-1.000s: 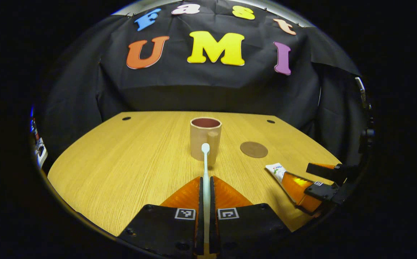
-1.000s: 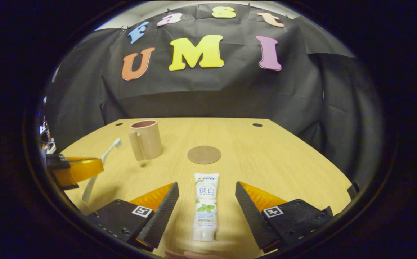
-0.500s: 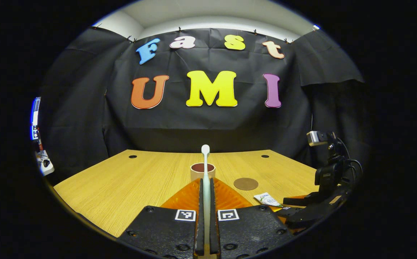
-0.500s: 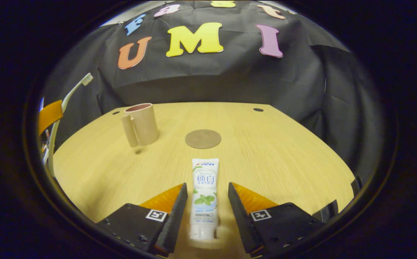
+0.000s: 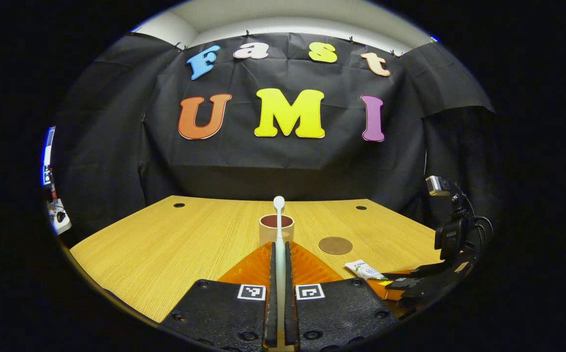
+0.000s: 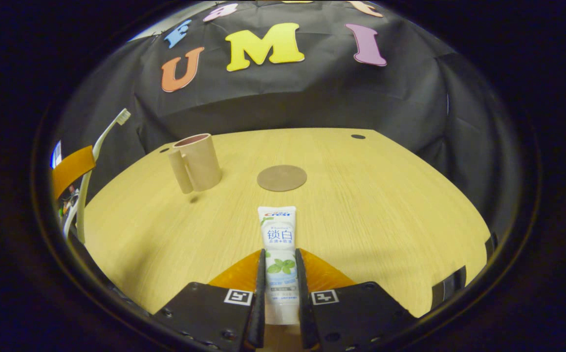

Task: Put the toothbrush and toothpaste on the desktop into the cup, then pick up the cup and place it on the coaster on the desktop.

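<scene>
The lower part of the beige handled cup [image 5: 276, 230] is hidden behind the left gripper's [image 5: 278, 293] fingers. The white plastic toothbrush's [image 5: 279, 264] handle end is cut off below. The white toothpaste tube's [image 6: 279, 259] cap end is concealed between the right gripper's [image 6: 280, 298] fingers.

The toothpaste [image 6: 280, 254] is clamped between the right tongs [image 6: 280, 293] on the worktop [image 6: 385, 205]. Beyond it the coaster [image 6: 282, 178] and the cup [image 6: 196, 162] are seen.
</scene>
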A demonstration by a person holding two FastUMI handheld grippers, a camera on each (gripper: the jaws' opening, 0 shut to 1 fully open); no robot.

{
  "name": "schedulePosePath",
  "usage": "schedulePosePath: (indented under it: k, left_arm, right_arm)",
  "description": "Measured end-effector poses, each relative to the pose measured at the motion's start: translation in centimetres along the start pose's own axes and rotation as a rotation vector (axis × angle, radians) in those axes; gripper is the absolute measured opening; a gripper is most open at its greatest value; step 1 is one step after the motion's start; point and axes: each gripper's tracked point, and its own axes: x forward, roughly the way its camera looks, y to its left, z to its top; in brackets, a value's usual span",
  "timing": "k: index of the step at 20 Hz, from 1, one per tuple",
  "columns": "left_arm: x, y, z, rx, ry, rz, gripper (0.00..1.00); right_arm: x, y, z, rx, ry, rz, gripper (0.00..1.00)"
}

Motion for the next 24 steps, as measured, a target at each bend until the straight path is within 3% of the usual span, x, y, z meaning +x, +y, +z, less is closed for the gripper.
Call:
schedulePosePath:
  k: [7,17,24]
  left_arm:
    - [3.5,1.0,4.5,-0.087,-0.077,-0.044,0.08]
    - [16.8,1.9,9.5,-0.084,-0.053,-0.020,0.08]
    - [21.1,0.8,6.9,-0.084,0.010,-0.031,0.09]
  right_arm:
    - [-5.0,1.9,5.4,-0.073,-0.247,0.044,0.29]
    - [-4.9,1.1,5.4,-0.120,-0.270,0.050,0.29]
    - [-5.4,1.1,6.3,-0.089,-0.300,0.104,0.29]
